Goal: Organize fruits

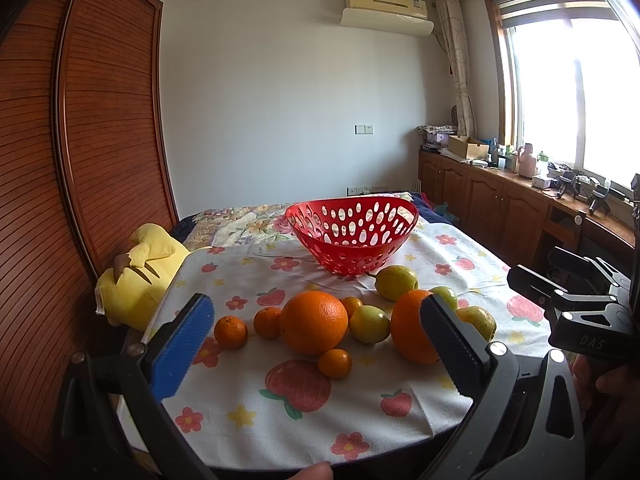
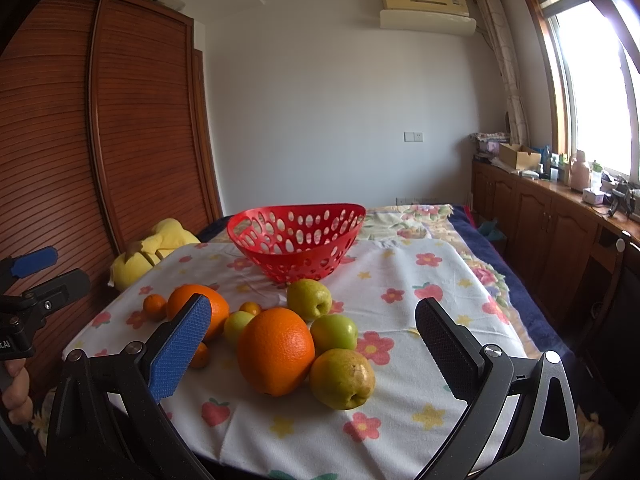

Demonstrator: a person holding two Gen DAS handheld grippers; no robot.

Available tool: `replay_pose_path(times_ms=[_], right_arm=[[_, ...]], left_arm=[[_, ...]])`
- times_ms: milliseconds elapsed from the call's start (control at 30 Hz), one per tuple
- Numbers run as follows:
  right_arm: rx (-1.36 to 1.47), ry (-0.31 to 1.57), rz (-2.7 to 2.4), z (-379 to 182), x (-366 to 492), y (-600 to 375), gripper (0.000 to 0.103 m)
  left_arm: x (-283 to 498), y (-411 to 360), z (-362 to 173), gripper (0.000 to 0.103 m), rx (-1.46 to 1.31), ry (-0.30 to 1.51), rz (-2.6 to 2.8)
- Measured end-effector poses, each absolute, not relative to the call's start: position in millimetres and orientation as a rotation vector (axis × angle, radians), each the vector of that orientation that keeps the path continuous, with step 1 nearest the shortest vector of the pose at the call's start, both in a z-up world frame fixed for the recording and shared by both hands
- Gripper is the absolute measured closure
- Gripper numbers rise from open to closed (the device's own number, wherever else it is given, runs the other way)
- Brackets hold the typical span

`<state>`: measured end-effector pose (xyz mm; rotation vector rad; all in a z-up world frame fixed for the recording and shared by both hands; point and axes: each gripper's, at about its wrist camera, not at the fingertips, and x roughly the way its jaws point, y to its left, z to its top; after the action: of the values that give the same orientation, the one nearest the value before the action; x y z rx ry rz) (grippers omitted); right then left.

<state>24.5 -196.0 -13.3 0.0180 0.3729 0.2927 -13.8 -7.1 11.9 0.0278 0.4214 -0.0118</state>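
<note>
An empty red perforated basket (image 1: 352, 236) (image 2: 296, 240) stands at the back of a flowered cloth (image 1: 280, 412) (image 2: 400, 420). In front of it lie two big oranges (image 1: 313, 322) (image 2: 276, 350), several small tangerines (image 1: 230, 332) and several yellow-green pears and apples (image 1: 396, 282) (image 2: 342, 378). My left gripper (image 1: 320, 344) hovers open above the near fruit, with nothing between its fingers. My right gripper (image 2: 316, 350) is open too, framing a big orange and a pear without touching them. The right gripper's body shows at the right edge of the left wrist view.
A yellow plush toy (image 1: 138, 276) (image 2: 154, 250) lies off the cloth's left edge beside a wooden wardrobe (image 1: 80, 160). The cloth covers a bed with a floral quilt (image 2: 420, 220). Low wooden cabinets (image 2: 540, 232) with clutter run under the window on the right.
</note>
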Motion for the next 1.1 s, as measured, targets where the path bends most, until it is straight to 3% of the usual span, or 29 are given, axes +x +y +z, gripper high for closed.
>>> replay_pose_path(times_ms=[733, 900, 1100], right_arm=[[-0.011, 0.546, 0.296, -66.1, 54.7, -220.5, 0.004], [-0.012, 0.573, 0.299, -74.4, 61.1, -226.6, 0.007], [-0.020, 0.613, 0.316, -84.3, 70.7, -227.8, 0.016]], left_arm=[[30.3, 6.6, -63.3, 0.002, -0.045, 0.627, -0.094], [38.7, 4.5, -70.8, 0.003, -0.049, 0.652, -0.131], [49.3, 0.4, -81.3, 0.011, -0.052, 0.681, -0.166]])
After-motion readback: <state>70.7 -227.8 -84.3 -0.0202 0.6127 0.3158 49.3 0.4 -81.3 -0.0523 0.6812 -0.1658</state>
